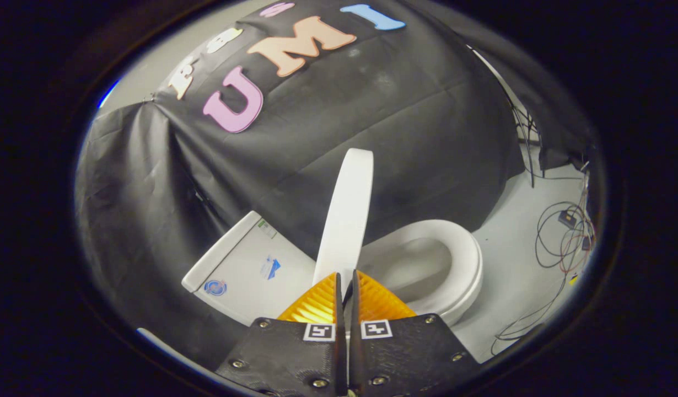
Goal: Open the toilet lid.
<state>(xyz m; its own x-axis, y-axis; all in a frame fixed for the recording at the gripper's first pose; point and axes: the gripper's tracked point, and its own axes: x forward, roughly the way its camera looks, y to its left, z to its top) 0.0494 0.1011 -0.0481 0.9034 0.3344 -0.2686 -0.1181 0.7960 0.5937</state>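
Gripper (345, 281) fingers pinch the near edge of the toilet lid (347, 209), raised almost upright between tank (245, 264) and seat (460, 259) — a loose pinch could let it slip and slam onto the seat.

Black cloth wall (372, 121) behind; pale floor (515, 264) (loose cables (565, 237) lying there).

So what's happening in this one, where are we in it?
A person's handheld gripper is at the toilet lid, its fingers nearly closed at the lid's near edge. The lid stands raised, roughly upright, between the tank and the seat, so the bowl is already uncovered. Whether both fingers press on the lid is unclear.
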